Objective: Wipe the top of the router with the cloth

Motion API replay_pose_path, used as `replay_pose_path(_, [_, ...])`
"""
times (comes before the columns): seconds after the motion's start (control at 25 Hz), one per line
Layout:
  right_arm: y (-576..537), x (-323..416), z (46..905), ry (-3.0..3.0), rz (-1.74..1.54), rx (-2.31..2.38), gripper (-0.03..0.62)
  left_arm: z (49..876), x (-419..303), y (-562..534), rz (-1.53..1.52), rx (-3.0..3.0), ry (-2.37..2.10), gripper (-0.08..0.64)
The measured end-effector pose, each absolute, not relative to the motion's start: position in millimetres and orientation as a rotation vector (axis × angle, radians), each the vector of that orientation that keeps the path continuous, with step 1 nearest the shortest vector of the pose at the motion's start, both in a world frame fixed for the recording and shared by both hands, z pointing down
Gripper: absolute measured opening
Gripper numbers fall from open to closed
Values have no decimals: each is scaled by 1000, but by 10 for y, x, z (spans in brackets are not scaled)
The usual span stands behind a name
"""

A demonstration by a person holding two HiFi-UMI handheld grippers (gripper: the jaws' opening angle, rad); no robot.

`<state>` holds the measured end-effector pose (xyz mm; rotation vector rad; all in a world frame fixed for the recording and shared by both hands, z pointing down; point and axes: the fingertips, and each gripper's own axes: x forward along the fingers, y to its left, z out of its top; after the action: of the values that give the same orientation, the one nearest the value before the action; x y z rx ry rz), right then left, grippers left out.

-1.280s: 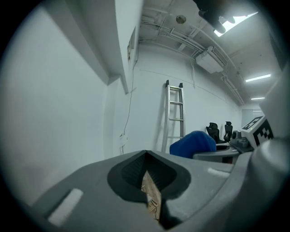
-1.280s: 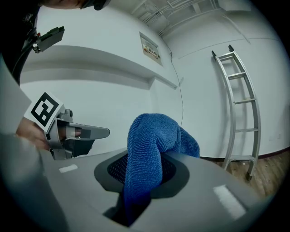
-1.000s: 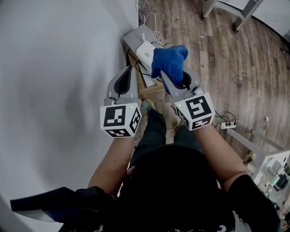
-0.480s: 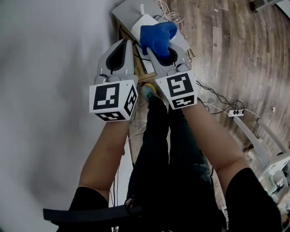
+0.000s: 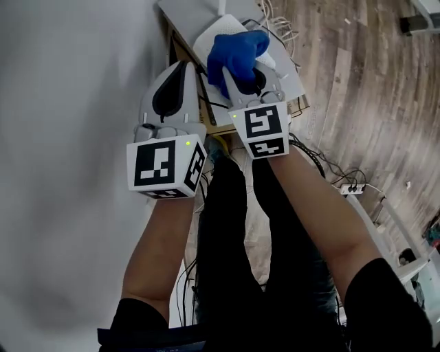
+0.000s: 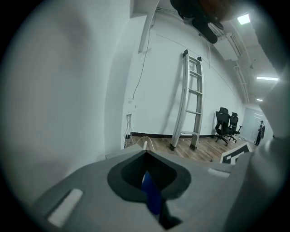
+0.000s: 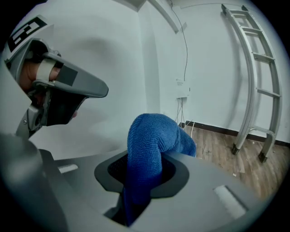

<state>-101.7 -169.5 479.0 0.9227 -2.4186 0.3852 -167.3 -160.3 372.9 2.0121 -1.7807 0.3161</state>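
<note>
Right gripper (image 5: pixel 240 88) is clenched on the blue cloth (image 5: pixel 237 51). Its own view shows the fabric pinched in the slot between the jaws, bulging up through the teardrop opening and folding forward past the tips. From the head view, that bunched cloth sits just ahead of the right gripper's tips and over the white router (image 5: pixel 212 38). Whether it presses on the router's top cannot be told. The router's pale edge shows to the left of the cloth, and it rests on a flat grey case (image 5: pixel 187 9) that extends farther ahead. A brown cardboard box (image 5: pixel 214 118) shows below the gap between the two grippers.

Left gripper (image 5: pixel 183 69) is just beside the right one, on its left, with its tips level with the near edge of the router. Its jaws are closed together and grasp nothing. A thin blue sliver shows in its opening in its own view, and what it is cannot be told.

A plain pale wall (image 5: pixel 69 137) lies to the left of the left gripper. To the right of the right gripper lies a wooden floor (image 5: pixel 357 103) with loose cables (image 5: pixel 313 161) and a power strip (image 5: pixel 348 188). Well ahead of both grippers, a metal ladder (image 6: pixel 190 99) leans against the far wall.
</note>
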Motion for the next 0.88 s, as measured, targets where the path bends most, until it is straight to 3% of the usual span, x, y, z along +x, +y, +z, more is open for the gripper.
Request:
replay_pose_path(0.6, [-2280,-1396,5251,-2369,323,927,110,4056,-1921,-1830,309,2002,-1797,0])
replay_pose_path(0.88, [-2055,-1701,5190,-2419,308,858,110,4046,-2044,-1783,320,1995,-1809,0])
